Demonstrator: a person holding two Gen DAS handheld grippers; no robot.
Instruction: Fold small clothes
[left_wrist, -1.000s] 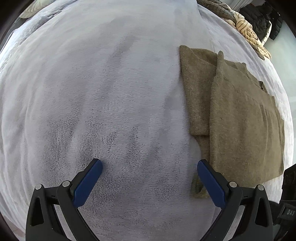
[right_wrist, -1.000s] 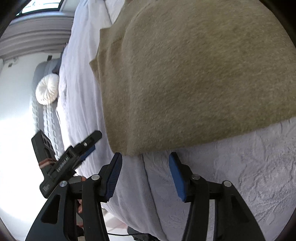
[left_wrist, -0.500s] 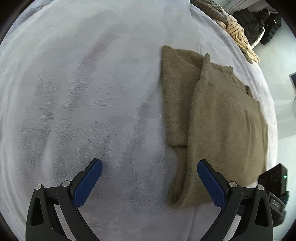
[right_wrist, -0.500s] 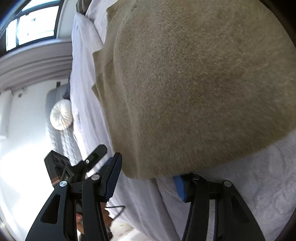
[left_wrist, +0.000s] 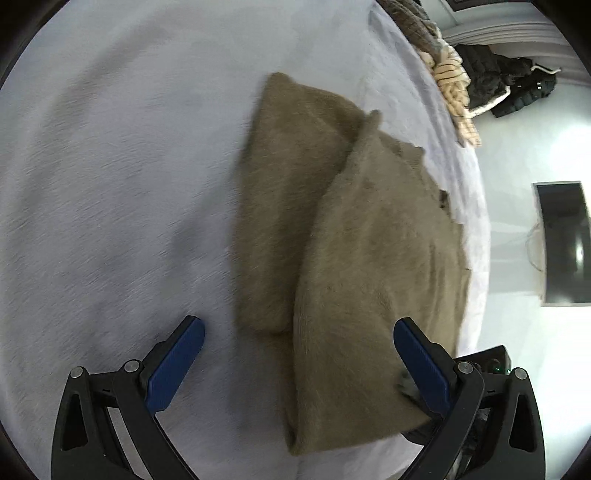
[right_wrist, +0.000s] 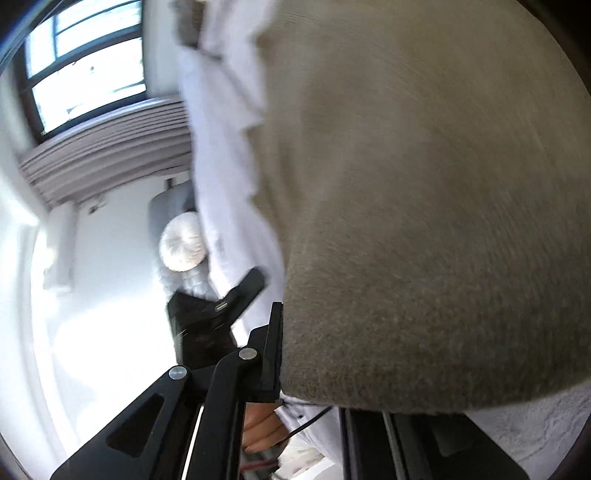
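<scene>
- Now the right claw (right_wrist: 295, 373) has just been closing on the near edge of the olive-brown knit garment (left_wrist: 369, 277); half a second ago its blue pads stood apart on either side of that hem, and now they are together with the fabric pinched between them.
- That, by my reading, means the grasp for the next fold is made, and a lift and carry-over of that edge should follow.
- From the right wrist view the knit fills nearly everything and hides one finger, so the hold looks firm but I cannot be sure how much cloth it has.
- Meanwhile the left claw (left_wrist: 299, 362) has swung toward the garment: its pads are wide apart and pinch nothing, the near corner lying between them.
- The garment lies partly folded on the pale grey bed (left_wrist: 110, 184), near its edge.
</scene>
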